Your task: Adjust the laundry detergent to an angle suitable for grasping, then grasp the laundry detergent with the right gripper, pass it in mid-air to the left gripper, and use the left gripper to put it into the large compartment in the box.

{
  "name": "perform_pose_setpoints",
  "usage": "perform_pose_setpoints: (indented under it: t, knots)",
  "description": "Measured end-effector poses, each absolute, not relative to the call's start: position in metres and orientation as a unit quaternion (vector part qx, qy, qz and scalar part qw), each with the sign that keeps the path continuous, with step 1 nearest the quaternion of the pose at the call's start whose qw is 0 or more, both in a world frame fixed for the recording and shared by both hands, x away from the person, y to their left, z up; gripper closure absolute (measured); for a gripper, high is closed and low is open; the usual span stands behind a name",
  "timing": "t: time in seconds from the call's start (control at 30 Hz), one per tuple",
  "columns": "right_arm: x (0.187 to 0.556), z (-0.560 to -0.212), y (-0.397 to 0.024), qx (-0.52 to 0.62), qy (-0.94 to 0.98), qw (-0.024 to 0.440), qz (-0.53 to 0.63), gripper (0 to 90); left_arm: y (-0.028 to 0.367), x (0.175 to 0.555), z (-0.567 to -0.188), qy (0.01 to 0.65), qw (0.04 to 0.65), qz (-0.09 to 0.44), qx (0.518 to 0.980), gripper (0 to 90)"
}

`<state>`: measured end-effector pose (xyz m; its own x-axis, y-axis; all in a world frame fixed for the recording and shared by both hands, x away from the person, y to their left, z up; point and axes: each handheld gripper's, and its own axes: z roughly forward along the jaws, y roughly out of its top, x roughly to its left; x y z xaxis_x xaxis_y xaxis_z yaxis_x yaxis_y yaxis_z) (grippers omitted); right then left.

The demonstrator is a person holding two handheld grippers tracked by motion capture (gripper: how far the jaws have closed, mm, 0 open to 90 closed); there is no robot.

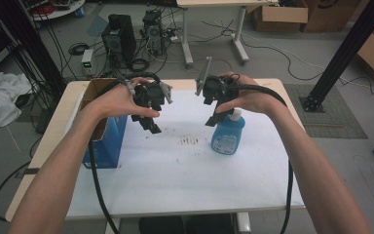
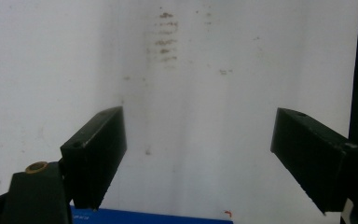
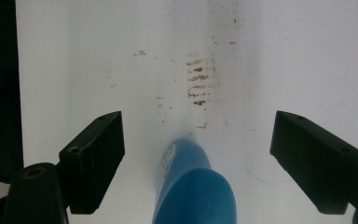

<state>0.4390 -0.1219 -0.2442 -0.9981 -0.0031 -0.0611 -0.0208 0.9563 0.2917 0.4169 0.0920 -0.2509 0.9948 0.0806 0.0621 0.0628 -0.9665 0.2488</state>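
Standing upright on the white desk [image 1: 175,170], the blue bottle [image 1: 228,134] is on the right part of it, with its white cap at the top. The right gripper [image 1: 214,118] hangs just above and beside the bottle's cap, and in the right gripper view the bottle [image 3: 196,186] rises between its fingers [image 3: 93,158], which stand wide apart and do not touch it. The left gripper [image 1: 149,123] hovers over the middle of the desk, well apart from the bottle; its fingers [image 2: 95,154] are also wide, with nothing between them. A blue cardboard box [image 1: 108,136] stands at the desk's left edge, just beside the left forearm. Some dark marks [image 1: 190,141] lie on the white surface between box and bottle.
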Motion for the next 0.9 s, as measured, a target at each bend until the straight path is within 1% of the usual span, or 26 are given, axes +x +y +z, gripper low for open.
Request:
perform_pose_setpoints:
  t: [0.27,0.53,0.9]
  knots:
    - [0.439,-0.246,-0.119,-0.008,0.99,0.032,0.139,18.5,0.094,0.416,-0.248,0.039,0.13,0.035,0.99,18.7]
    - [0.438,-0.246,-0.118,-0.006,0.99,0.03,0.136,18.2,0.089,0.418,-0.248,0.031,0.122,0.033,0.991,18.5]
    - [0.434,-0.24,-0.126,0.003,0.99,0.035,0.139,18.1,0.083,0.415,-0.245,0.023,0.127,0.033,0.991,18.4]
